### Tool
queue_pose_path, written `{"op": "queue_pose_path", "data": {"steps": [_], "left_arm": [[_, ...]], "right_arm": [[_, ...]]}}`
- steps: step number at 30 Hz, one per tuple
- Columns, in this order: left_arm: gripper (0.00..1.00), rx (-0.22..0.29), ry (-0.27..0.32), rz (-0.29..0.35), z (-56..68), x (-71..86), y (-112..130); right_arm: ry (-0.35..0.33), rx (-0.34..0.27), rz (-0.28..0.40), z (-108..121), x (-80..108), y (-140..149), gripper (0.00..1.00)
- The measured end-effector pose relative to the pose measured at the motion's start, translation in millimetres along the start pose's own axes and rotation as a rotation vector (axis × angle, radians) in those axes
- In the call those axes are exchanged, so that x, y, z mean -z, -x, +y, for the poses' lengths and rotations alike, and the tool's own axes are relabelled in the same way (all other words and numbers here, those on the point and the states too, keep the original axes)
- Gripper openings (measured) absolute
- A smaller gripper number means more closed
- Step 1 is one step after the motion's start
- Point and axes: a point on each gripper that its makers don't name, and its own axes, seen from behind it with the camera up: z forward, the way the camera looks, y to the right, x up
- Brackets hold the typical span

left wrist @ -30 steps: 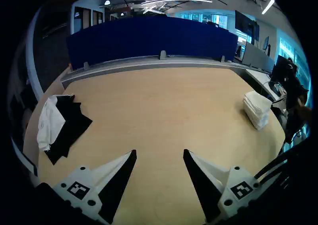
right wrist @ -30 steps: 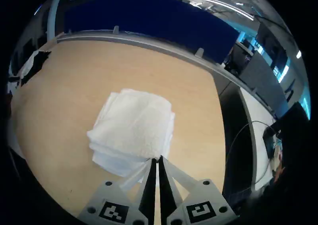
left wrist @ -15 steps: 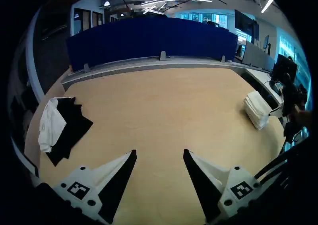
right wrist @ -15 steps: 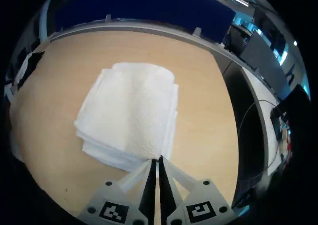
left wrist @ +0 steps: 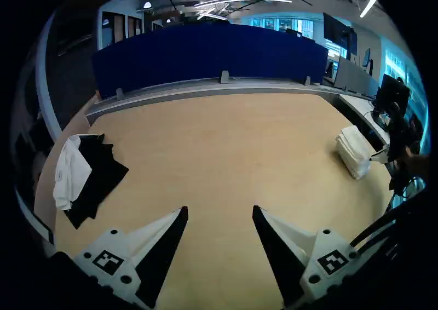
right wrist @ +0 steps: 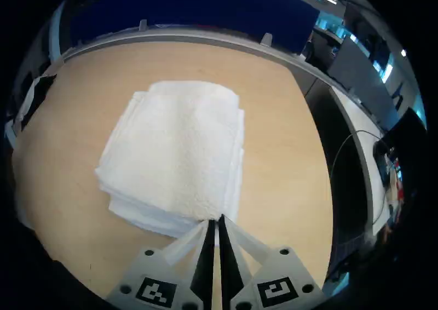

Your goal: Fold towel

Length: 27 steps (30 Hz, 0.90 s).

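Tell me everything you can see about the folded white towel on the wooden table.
The folded white terry towel is a soft, nubbly, roughly rectangular stack of several layers, with stepped edges showing along its near and right sides. It lies flat on the light wooden table, towards the table's right end as seen in the left gripper view. The right gripper, fingers shut, appears to pinch its near corner; nothing else touches it.

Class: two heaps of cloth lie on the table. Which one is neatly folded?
The all-white towel stack at the right gripper's tips; the other heap, white and black cloth, lies crumpled.
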Motion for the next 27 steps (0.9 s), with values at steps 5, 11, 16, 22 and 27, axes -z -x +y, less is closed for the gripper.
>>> {"op": "queue_pose_path", "data": {"steps": [5, 11, 16, 22, 27], "left_arm": [[0.87, 0.001, 0.002, 0.001, 0.1, -0.9, -1.5], [0.87, -0.002, 0.006, 0.002, 0.1, -2.1, -1.8], [0.87, -0.002, 0.011, 0.003, 1.6, -2.6, -1.9], [0.87, -0.003, 0.015, 0.005, 1.8, -2.1, -2.8], [0.87, -0.003, 0.014, 0.01, -0.1, -1.3, -3.9]], "right_arm": [[-0.003, 0.003, 0.017, -3.0, 6.5, -1.8, 0.14], [-0.004, 0.003, 0.027, -4.6, 15.2, -0.5, 0.4], [0.006, 0.002, 0.032, -3.5, 19.4, -0.2, 0.67], [0.006, -0.005, 0.043, -6.9, 21.9, -1.8, 0.89], [0.001, -0.018, 0.059, -11.1, 24.6, -5.0, 0.99]]}}
